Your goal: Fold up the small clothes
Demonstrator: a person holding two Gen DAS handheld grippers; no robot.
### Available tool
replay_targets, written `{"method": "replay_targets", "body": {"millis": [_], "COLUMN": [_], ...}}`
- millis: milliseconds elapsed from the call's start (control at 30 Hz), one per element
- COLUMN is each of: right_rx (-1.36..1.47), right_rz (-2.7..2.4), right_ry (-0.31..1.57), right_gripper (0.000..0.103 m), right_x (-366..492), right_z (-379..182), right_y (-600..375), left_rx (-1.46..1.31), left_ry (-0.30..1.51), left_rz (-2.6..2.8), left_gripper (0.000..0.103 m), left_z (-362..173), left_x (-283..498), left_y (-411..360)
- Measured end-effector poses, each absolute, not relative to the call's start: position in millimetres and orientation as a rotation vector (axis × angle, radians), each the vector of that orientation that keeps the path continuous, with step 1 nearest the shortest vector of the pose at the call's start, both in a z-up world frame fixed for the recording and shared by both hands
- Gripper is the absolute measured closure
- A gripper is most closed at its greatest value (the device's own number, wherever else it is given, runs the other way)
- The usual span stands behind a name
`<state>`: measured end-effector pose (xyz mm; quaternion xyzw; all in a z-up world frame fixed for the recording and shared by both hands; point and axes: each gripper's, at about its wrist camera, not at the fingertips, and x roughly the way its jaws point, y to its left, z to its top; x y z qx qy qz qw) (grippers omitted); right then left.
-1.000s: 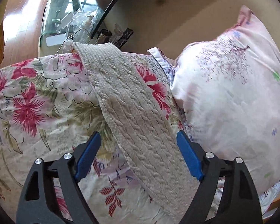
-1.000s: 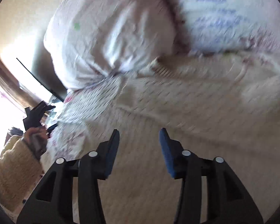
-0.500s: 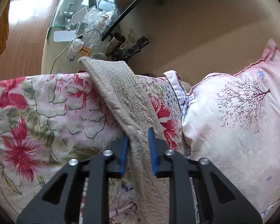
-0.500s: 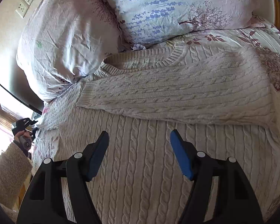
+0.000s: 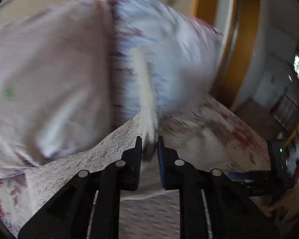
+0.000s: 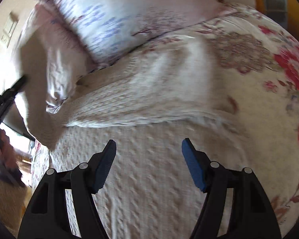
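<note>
Two grippers — left gripper (image 5: 149, 146) clamped on sweater sleeve (image 5: 147, 91), right gripper (image 6: 148, 149) apart above sweater (image 6: 149, 169).

Open room over the cream sweater (image 6: 149, 169) body on the floral bedspread (image 6: 269, 103); right gripper (image 6: 148, 151) hangs above it, fingers spread wide, nothing between them. Bedspread toward its right edge is bare. Head edge is blocked by two pillows (image 6: 113, 20) butted together, touching the sweater's top. Left gripper (image 5: 149, 145) is clamped on a sleeve (image 5: 147, 91) strung up in front of the pillows (image 5: 49, 69), crossing that gap. Sleeve also hangs at left in the right view.
</note>
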<state>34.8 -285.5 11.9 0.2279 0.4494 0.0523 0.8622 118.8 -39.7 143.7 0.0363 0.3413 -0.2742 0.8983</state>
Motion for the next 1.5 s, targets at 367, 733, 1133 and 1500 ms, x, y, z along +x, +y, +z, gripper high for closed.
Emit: {"method": "replay_targets", "body": {"millis": [367, 733, 1133, 1500], "right_rx": [0.628, 0.88, 0.979, 0.969], "right_rz": [0.022, 0.298, 0.471, 0.167], "right_ry": [0.989, 1.22, 1.098, 0.8], "right_gripper": [0.035, 0.072, 0.095, 0.053], "right_x": [-43.6, -97.8, -70.3, 123.9], "right_z": [3.2, -42.7, -21.1, 26.7], "right_y": [-371.2, -362.7, -348.1, -372.1], "left_rx": [-0.034, -0.292, -0.544, -0.577], "left_ry": [0.897, 1.142, 1.231, 0.93], "left_rz": [-0.207, -0.149, -0.412, -0.202], "left_gripper": [0.047, 0.063, 0.093, 0.052], "left_z": [84.9, 28.0, 29.7, 76.3], "left_x": [53.4, -59.4, -42.1, 181.6], "left_y": [93.5, 160.9, 135.7, 161.7]}}
